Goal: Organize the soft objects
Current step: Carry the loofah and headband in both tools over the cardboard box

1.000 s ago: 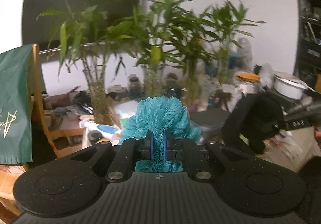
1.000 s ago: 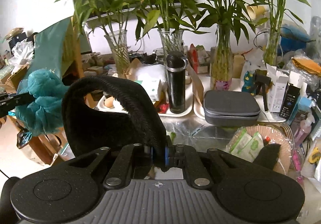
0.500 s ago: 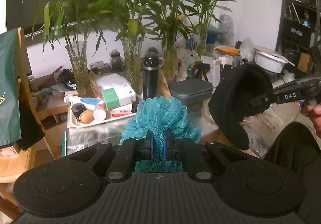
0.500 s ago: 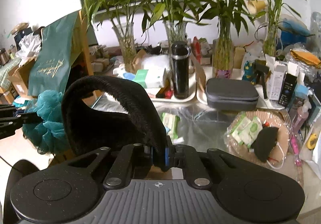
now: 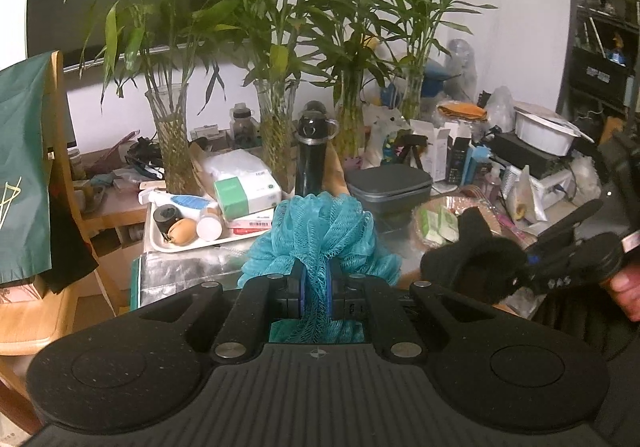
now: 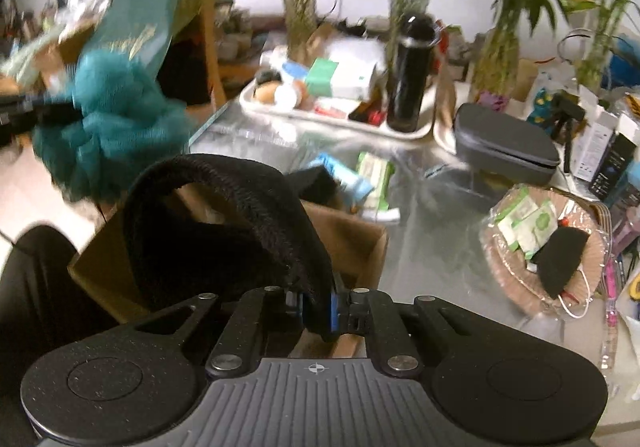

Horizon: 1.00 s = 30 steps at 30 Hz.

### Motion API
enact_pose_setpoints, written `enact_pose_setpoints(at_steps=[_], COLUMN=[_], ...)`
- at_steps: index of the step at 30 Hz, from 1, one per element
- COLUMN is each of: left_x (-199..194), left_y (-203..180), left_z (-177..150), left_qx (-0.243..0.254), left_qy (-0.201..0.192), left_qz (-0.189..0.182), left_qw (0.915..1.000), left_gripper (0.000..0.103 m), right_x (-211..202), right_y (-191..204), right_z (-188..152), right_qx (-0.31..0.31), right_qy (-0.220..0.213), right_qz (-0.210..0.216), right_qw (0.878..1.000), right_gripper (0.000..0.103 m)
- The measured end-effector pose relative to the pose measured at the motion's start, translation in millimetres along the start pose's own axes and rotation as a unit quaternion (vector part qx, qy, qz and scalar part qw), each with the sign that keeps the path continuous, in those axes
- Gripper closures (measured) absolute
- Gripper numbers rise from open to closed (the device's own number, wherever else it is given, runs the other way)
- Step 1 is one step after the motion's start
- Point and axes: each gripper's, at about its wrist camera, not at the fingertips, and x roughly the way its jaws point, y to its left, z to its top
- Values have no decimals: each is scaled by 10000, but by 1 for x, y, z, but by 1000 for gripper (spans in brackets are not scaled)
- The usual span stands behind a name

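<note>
A black flask [image 6: 407, 71] stands on a white tray [image 6: 416, 133], apparently beside a grey case [image 6: 505, 149].

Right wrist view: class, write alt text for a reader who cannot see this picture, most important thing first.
The right gripper is shut on a black fuzzy pouch, held above an open brown paper bag at the edge of a cluttered table. At left, blurred, a teal mesh bath pouf hangs from the other gripper.
</note>
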Motion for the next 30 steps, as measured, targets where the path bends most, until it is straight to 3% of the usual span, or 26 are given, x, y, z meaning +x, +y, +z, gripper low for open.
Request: enact_pose_setpoints(at_steps=[1, 2, 4, 10, 26, 29, 30], left_x=[0, -1, 0, 6, -7, -5, -4], left_y=[0, -1, -1, -3, -9, -12, -13], left_z=[0, -1, -2, -8, -13, -22, -27], left_qx=[3, 10, 23, 47, 313, 644, 782], left_qy=[-1, -2, 3, 81, 282, 545, 655], left_qz=[-12, -26, -60, -136, -465, -609, -657], left_qw=[10000, 10000, 10000, 9999, 9980, 9946, 9926], left_gripper=[94, 94, 94, 94, 94, 85, 76], right_x=[-1, -3, -10, -22, -39, -41, -42], right_y=[3, 5, 8, 10, -12, -12, -12], right_z=[0, 0, -2, -8, -13, -13, -13], right_qx=[-74, -146, -303, -436, 94, 98, 99], right_qy=[-8, -40, -217, -339, -612, -662, -675], right_qz=[-56, -133, -225, -326, -348, -348, -349], right_qw=[10000, 9998, 9991, 9979, 9975, 9972, 9971], right_gripper=[62, 36, 16, 7, 7, 7, 7])
